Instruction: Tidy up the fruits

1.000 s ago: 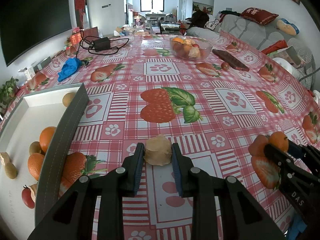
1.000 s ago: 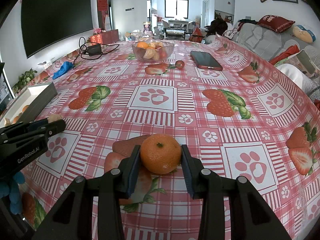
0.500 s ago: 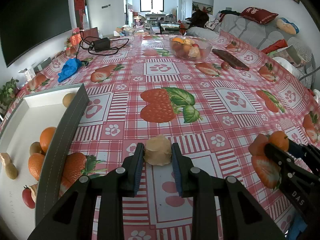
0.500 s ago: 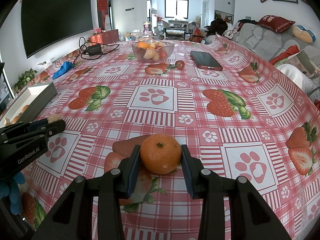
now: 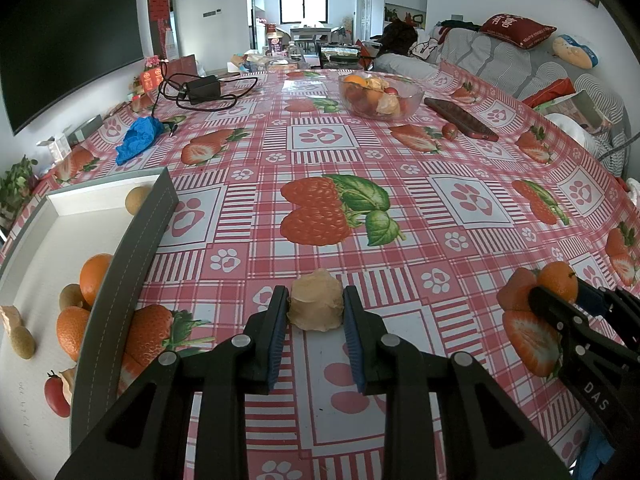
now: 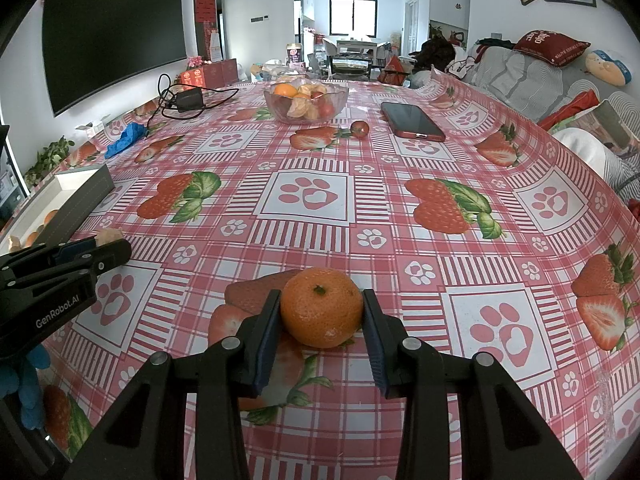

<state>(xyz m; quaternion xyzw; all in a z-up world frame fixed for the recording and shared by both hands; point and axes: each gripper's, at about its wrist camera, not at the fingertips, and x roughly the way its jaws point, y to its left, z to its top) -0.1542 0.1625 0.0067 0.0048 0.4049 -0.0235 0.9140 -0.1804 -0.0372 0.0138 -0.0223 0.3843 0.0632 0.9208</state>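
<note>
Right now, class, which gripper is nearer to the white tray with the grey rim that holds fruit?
Left. The left gripper, shut on a pale papery husked fruit, sits just beside the white tray. The right gripper, holding an orange mandarin, is farther along the table.
</note>
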